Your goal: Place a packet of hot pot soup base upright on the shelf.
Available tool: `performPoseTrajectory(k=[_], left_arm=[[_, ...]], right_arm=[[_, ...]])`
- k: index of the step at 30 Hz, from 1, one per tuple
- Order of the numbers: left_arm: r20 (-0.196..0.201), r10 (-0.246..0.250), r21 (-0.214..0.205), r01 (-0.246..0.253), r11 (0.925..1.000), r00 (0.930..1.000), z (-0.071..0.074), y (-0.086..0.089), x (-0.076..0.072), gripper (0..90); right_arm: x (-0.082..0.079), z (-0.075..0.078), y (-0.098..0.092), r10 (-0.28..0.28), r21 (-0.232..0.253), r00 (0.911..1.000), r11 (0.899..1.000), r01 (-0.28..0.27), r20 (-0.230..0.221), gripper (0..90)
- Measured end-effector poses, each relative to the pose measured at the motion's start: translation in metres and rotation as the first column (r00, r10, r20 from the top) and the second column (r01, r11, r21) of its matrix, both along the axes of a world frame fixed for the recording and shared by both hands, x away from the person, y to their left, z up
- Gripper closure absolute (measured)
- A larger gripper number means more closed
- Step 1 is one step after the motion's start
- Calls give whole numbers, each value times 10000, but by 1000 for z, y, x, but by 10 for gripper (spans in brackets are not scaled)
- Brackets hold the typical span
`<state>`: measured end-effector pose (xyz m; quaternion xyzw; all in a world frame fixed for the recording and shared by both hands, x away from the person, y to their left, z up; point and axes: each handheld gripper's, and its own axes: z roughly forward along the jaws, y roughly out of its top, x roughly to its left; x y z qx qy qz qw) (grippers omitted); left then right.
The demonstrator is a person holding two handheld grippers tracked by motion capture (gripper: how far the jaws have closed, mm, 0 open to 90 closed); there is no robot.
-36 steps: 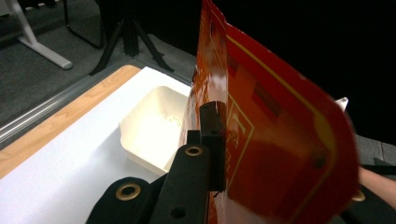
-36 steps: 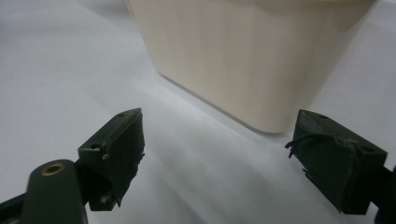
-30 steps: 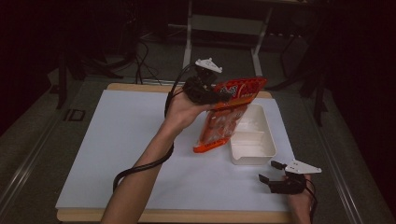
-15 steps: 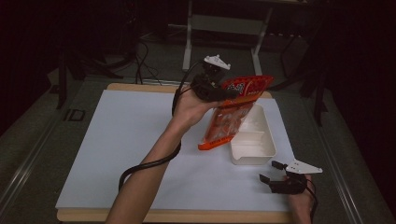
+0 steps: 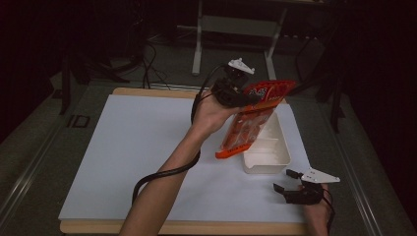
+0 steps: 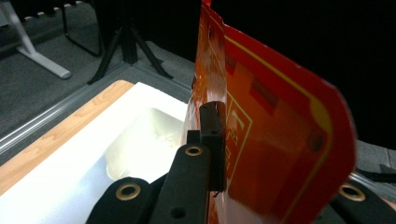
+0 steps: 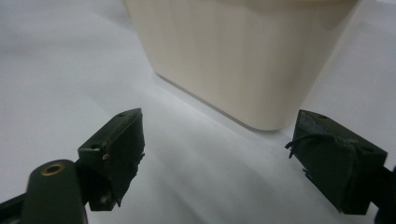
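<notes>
Since the earlier frame the left gripper (image 5: 244, 98), jaws clamped on the top edge of the flat orange plastic packet (image 5: 248, 125), has carried it slightly farther along above the cream rectangular plastic tub (image 5: 269, 160). The packet hangs tilted, its lower end over the tub's near corner. The right gripper (image 5: 286, 180) has stayed on the white table cover (image 5: 133, 147) just beside the tub, jaws wide and empty.

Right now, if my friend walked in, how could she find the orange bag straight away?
Start at the big white mat covering the table, then look to its right side for the cream tray. Tilted in the air over that tray is the orange bag, pinched at its top by the left gripper. It is the one bright, shiny, colourful thing there.
</notes>
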<state>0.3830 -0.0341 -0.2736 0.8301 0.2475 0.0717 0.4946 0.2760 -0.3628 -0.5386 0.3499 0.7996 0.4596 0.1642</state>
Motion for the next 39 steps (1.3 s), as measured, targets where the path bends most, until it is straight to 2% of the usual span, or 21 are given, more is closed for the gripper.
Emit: performPoseTrajectory(k=[24,39], left_arm=[[-124,201,-174,-204,9996,9997,-6,-22,9,900],[3,-146,-263,146,9995,9999,-11,-46,11,900]], right_arm=[[-1,0,-1,-18,-30,10000,10000,17,-3,169],[-1,0,-1,-51,25,10000,10000,51,31,170]])
